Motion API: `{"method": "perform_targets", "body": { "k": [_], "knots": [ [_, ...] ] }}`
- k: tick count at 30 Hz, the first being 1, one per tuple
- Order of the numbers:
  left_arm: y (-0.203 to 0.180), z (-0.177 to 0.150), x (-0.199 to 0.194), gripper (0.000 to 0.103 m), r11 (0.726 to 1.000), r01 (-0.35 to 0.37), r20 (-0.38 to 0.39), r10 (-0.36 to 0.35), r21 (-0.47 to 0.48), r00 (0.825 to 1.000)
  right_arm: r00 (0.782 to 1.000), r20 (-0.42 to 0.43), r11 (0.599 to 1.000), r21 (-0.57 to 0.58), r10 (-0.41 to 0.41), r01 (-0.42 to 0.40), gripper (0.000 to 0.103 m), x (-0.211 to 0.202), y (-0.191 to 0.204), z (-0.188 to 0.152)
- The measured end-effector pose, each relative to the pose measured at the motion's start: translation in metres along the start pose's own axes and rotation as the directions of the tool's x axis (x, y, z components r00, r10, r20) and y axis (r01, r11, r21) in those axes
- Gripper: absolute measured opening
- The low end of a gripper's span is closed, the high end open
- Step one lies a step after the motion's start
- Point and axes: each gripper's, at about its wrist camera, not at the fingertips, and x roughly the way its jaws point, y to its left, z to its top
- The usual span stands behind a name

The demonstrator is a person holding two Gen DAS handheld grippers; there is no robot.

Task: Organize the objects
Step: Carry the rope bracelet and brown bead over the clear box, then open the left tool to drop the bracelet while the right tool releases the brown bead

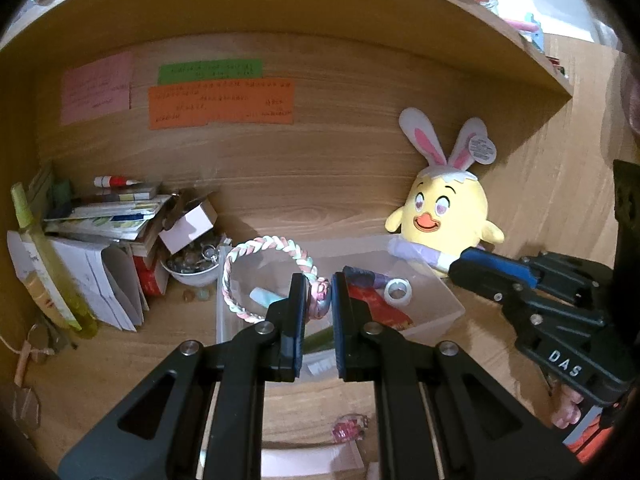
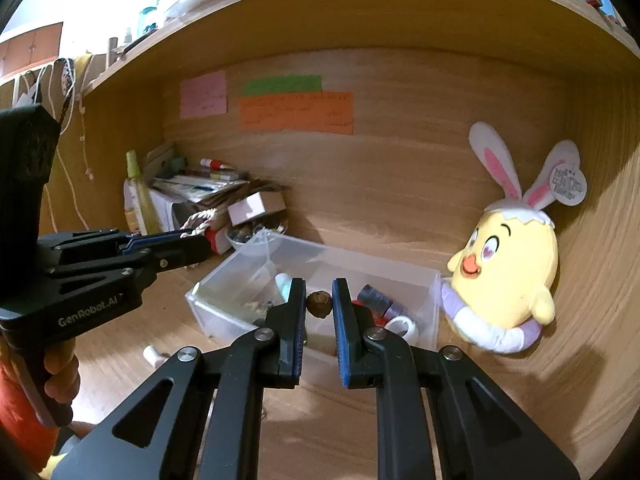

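Observation:
My left gripper (image 1: 319, 300) is shut on a pastel braided ring (image 1: 256, 252), gripping its knotted end above the clear plastic bin (image 1: 436, 312). The ring's rope also shows at that gripper's tips in the right wrist view (image 2: 198, 220). My right gripper (image 2: 319, 304) is shut on a small brown walnut-like ball (image 2: 319, 304), held over the clear bin (image 2: 224, 312). The bin holds a white tape roll (image 1: 398, 292), a red packet (image 1: 380, 308), dark spools (image 2: 376, 300) and a pale blue piece (image 1: 264, 296).
A yellow chick plush with bunny ears (image 1: 444, 216) leans at the bin's right end. A stack of books and papers (image 1: 104, 220), a white bowl of trinkets (image 1: 192, 268) and a green bottle (image 1: 44, 264) crowd the left. A small pink trinket (image 1: 348, 430) lies on the desk.

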Motion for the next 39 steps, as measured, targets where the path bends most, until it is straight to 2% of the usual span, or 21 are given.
{"method": "perform_targets", "body": {
  "k": [7,15,20,30,39],
  "knots": [
    [0.003,0.006,0.023,0.011,1.0,0.011,-0.037,-0.012,-0.017,0.999,0.999,-0.042,0.999,0.033,-0.014,0.015,0.012,0.024,-0.021,0.005],
    [0.002,0.005,0.051,0.011,1.0,0.005,-0.085,-0.006,-0.011,0.996,0.993,-0.121,0.996,0.094,0.0,0.011,0.012,0.056,-0.043,-0.007],
    [0.002,0.0,0.072,0.011,1.0,0.005,-0.125,-0.005,-0.004,0.992,0.985,-0.172,0.995,0.095,0.022,-0.005,0.012,0.075,-0.042,-0.016],
    [0.008,-0.012,0.104,0.011,0.999,0.024,-0.2,-0.028,-0.021,0.979,0.967,-0.253,0.998,0.064,0.004,0.012,0.012,0.105,-0.033,-0.03],
    [0.009,-0.017,0.118,0.011,1.0,0.012,-0.238,-0.013,-0.005,0.971,0.961,-0.276,0.997,0.075,-0.012,0.034,0.012,0.118,-0.033,-0.032]
  ]
}}
